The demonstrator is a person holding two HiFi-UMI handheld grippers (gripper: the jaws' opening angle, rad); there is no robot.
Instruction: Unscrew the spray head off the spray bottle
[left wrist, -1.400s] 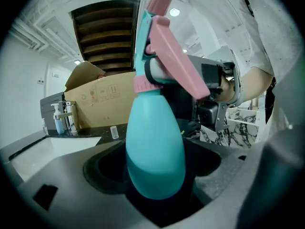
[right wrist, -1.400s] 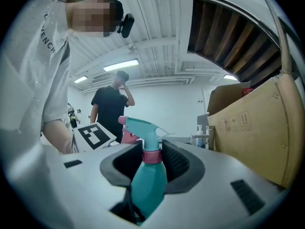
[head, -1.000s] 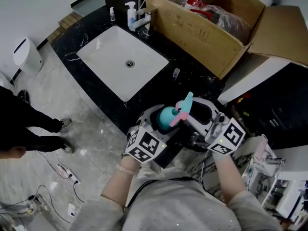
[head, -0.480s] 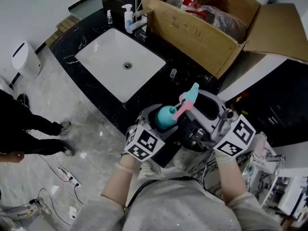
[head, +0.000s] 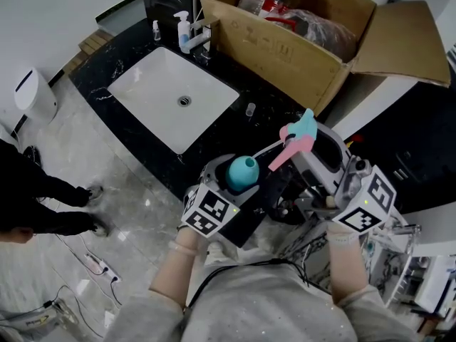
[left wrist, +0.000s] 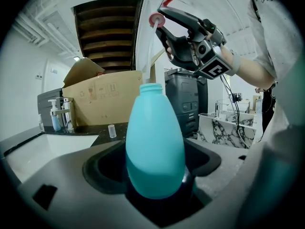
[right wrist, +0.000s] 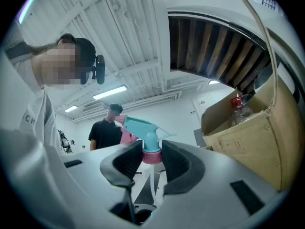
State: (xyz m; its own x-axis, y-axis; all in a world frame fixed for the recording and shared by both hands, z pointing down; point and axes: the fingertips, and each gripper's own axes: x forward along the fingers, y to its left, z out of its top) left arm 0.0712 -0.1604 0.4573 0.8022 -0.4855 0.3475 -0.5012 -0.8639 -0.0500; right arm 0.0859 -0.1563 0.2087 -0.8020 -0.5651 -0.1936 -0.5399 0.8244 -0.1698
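Teal bottle (left wrist: 155, 142) clamped in left tongs (head: 229, 189); right tongs (right wrist: 151, 160), angled upward above it, pinch spray head (right wrist: 143, 128)

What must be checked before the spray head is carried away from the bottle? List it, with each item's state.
1. Is the spray head off the neck of the bottle: ok, it hangs apart, above the neck.
2. Is the right gripper shut on the head's pink collar: ok.
3. Is the left gripper shut on the bottle's body: ok.
4. Is the dip tube fully out of the neck: cannot tell, its lower end does not show plainly.
5. Is the bottle upright, neck uncapped: ok.
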